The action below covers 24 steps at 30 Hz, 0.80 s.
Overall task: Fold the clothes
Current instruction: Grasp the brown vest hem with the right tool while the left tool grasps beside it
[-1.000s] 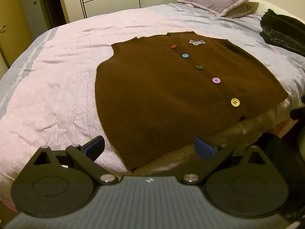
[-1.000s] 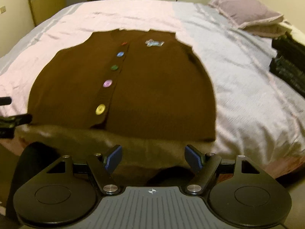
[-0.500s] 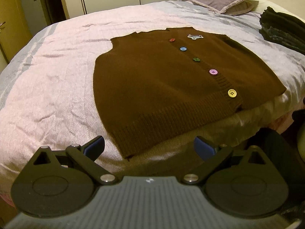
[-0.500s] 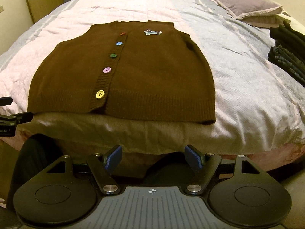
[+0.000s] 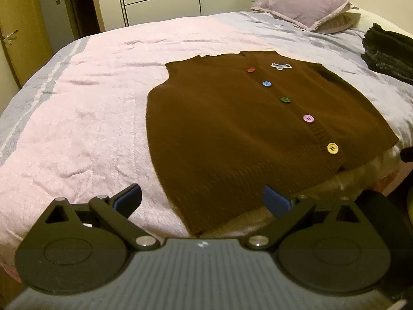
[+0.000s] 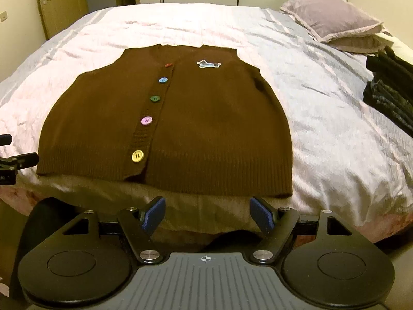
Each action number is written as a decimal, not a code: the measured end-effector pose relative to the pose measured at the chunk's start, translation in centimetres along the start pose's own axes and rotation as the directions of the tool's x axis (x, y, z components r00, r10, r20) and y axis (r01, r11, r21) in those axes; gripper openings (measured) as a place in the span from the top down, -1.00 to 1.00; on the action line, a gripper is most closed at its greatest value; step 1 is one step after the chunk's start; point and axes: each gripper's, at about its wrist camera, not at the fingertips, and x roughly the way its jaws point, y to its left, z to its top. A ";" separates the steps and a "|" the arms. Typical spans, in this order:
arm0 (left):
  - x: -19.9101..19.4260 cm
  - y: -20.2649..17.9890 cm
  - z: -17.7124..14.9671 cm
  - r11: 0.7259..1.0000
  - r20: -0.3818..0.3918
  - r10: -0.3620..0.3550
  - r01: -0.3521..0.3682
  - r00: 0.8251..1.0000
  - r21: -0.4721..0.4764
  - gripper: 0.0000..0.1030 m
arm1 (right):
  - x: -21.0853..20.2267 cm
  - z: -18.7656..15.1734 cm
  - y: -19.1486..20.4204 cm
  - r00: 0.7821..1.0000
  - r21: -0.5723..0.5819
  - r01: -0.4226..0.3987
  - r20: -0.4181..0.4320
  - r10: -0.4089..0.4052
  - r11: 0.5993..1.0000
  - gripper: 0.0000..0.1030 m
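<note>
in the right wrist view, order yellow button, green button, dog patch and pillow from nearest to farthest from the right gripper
1. Yellow button, by the vest's hem, left of centre.
2. Green button, mid-placket.
3. Dog patch, on the chest.
4. Pillow, far right of the bed.

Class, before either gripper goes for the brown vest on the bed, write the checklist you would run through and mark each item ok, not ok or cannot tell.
1. Brown vest lies flat and spread out on the bed: ok.
2. All five coloured buttons, from red at the top to the yellow button at the hem, sit in line along the closed front: ok.
3. Right gripper open, nothing between its fingers: ok.
4. Left gripper open, nothing held: ok.
5. Nothing lying on the vest: ok.
6. Stack of dark clothes lies apart from the vest: ok.
</note>
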 end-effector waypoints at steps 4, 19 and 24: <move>0.2 0.4 0.0 1.000 0.000 -0.001 0.001 1.000 -0.008 -0.92 | 0.2 0.4 0.4 1.000 -0.014 0.000 0.007 0.001 1.000 -0.46; 0.3 8.9 -0.5 0.949 0.117 0.084 -0.115 0.990 0.295 -0.92 | 1.7 0.3 12.8 0.939 -0.540 -0.152 0.183 0.292 0.828 -0.43; 1.8 11.8 -0.7 0.892 0.146 0.091 -0.145 0.985 0.428 -0.91 | 4.7 -1.0 19.7 0.923 -0.711 -0.188 0.108 0.370 0.678 0.22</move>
